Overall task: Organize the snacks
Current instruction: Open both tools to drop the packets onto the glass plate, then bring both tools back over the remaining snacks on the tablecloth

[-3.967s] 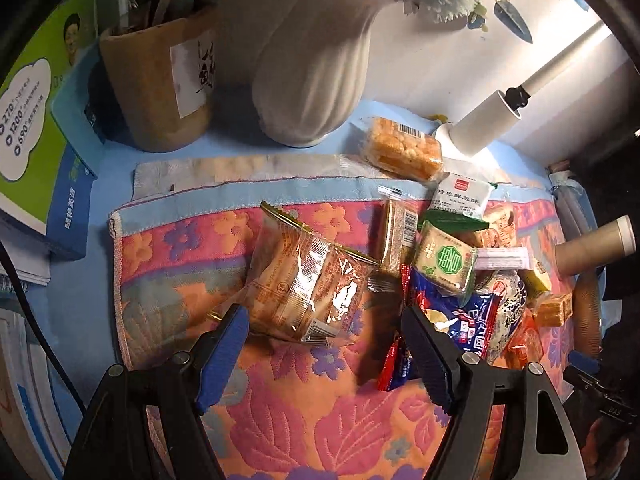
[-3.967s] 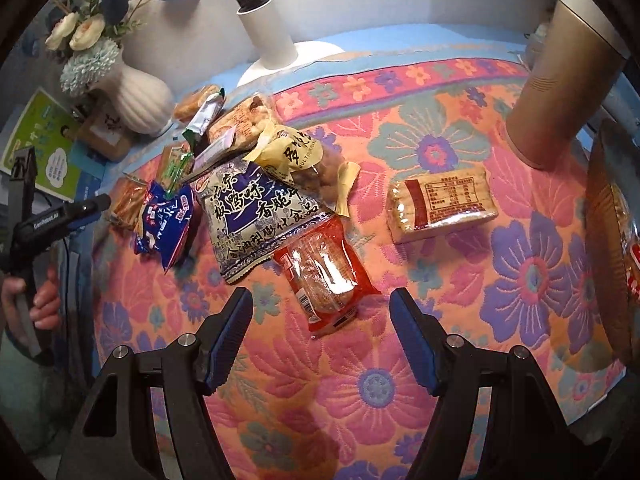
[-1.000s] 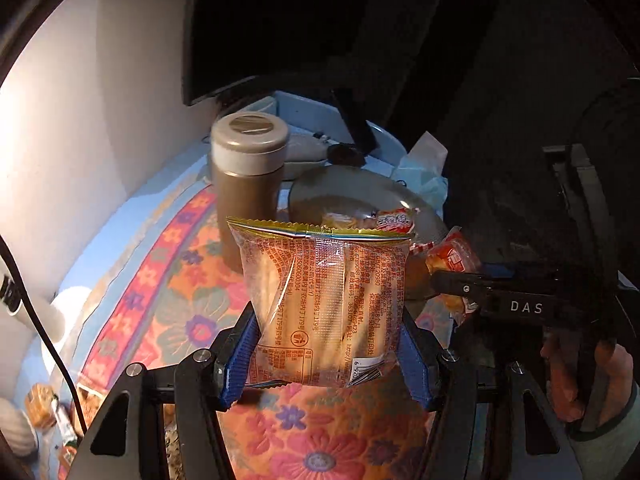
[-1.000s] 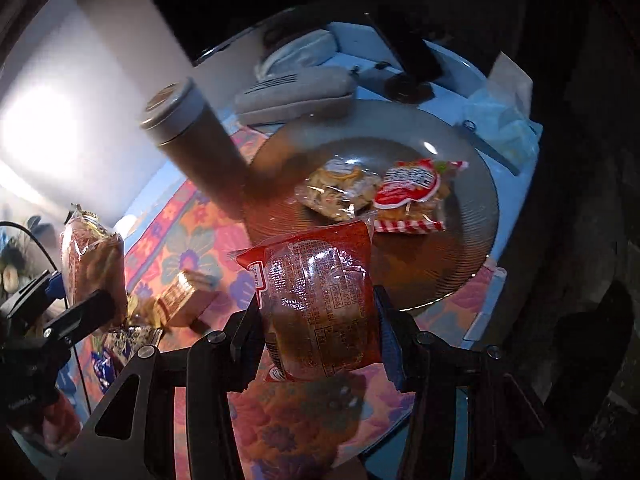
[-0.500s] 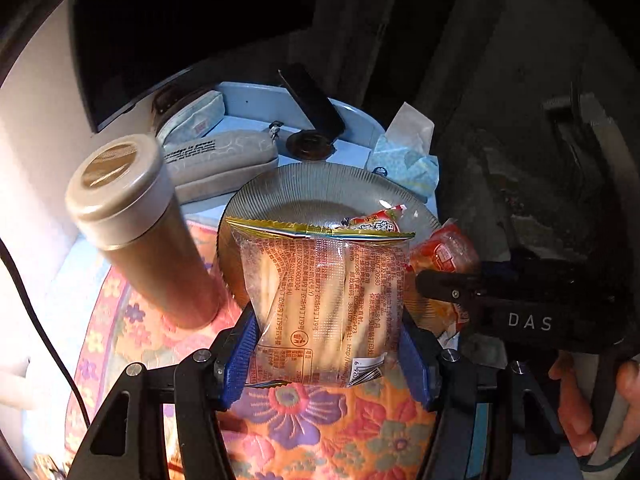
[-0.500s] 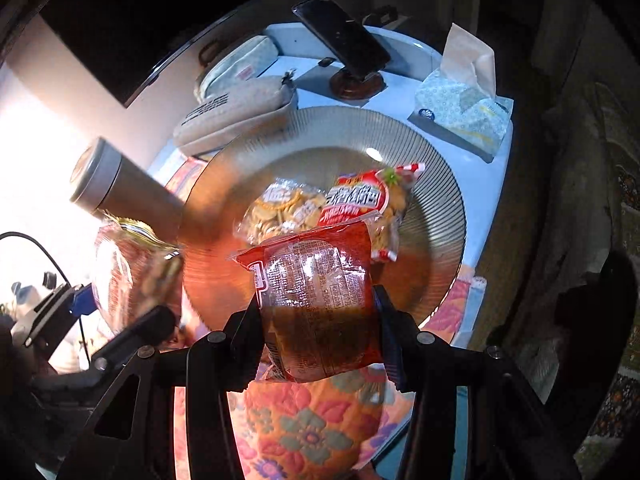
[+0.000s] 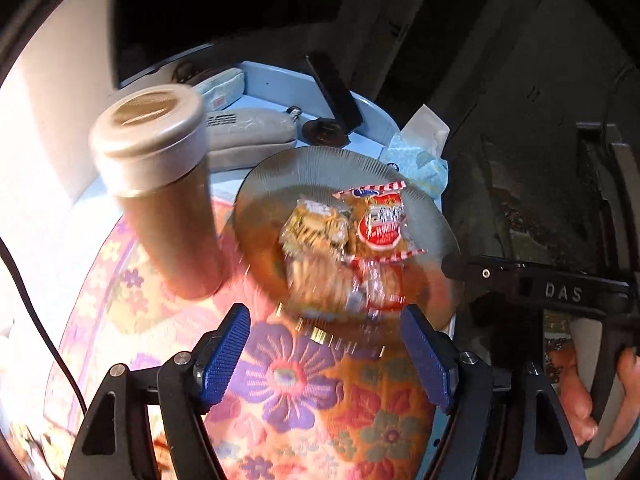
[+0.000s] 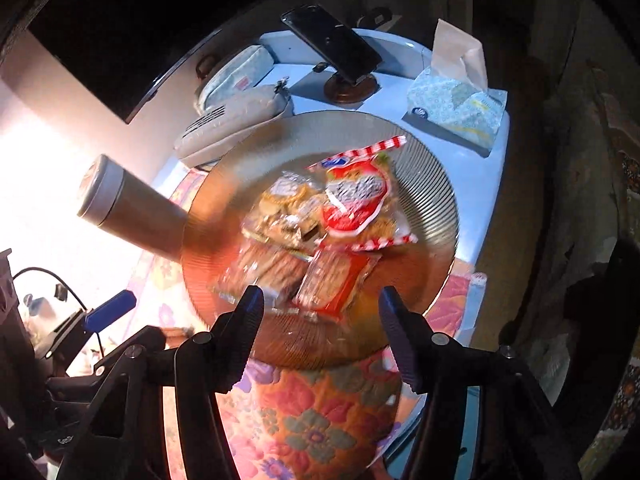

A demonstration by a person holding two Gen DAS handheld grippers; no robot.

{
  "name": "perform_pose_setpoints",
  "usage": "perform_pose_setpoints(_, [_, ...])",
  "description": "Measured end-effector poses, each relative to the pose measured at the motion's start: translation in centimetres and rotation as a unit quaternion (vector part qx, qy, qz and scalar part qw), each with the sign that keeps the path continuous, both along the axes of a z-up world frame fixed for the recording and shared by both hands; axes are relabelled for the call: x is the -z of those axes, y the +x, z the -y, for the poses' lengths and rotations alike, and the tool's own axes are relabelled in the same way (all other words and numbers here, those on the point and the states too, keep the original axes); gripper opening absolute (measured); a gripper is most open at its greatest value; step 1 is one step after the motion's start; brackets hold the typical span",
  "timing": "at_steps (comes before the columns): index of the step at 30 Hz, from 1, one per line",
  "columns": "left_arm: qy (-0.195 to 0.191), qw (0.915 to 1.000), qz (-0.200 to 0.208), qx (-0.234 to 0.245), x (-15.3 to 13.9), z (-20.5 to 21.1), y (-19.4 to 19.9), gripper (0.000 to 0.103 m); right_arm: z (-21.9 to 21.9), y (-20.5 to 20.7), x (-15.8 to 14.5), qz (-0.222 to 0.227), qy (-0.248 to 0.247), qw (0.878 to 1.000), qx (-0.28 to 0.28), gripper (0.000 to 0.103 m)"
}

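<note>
Floral cloth [image 7: 288, 376] covers most of the surface [image 8: 392, 96], whose far end shows pale blue beneath a tissue box [image 8: 456, 112] and a phone on a stand [image 8: 332, 42].

The glass plate [image 8: 432, 184] holds four snack packets: a clear cookie bag [image 8: 280, 204], a red-and-white striped packet [image 8: 356, 196], a blurred pack of biscuit sticks [image 8: 264, 268] and a red-wrapped cake [image 8: 336, 280]. The last two lie near the plate's near rim, just ahead of the claws.

Left claw [image 7: 326, 356] and right claw [image 8: 322, 330] both stand apart and empty.

Likely risks:
- the near packets look loosely piled, so one could slide off the rim;
- the tall tumbler [image 7: 160, 184] stands just beside the plate, so a wide sweep by the left claw could tip it.
</note>
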State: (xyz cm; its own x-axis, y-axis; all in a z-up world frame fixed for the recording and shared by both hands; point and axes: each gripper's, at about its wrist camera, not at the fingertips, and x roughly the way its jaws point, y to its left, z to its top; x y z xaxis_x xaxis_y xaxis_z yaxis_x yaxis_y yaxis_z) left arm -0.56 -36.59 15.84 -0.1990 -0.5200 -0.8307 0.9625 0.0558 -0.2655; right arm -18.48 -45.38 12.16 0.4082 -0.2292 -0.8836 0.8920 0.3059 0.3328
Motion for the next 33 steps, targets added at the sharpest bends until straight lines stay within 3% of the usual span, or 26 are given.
perform_pose_setpoints(15, [0.007,0.9946,-0.007,-0.103,-1.1,-12.4,4.2,0.075,-6.5,4.7,-0.7,0.013,0.01,0.995,-0.096,0.059])
perform_pose_setpoints(19, [0.006,0.9895,-0.02,-0.143,-0.9,-16.0,5.2,0.075,-9.0,6.4,-0.9,0.01,0.013,0.991,-0.132,0.059])
perform_pose_setpoints(25, [0.009,0.9826,-0.008,-0.185,-0.3,-21.4,6.0,0.075,-13.5,8.6,-0.9,-0.002,0.007,0.982,-0.188,0.059])
perform_pose_setpoints(33, [0.015,0.9641,-0.03,-0.263,1.1,-28.3,8.1,0.075,-18.5,10.5,0.3,-0.018,0.022,0.97,-0.242,0.059])
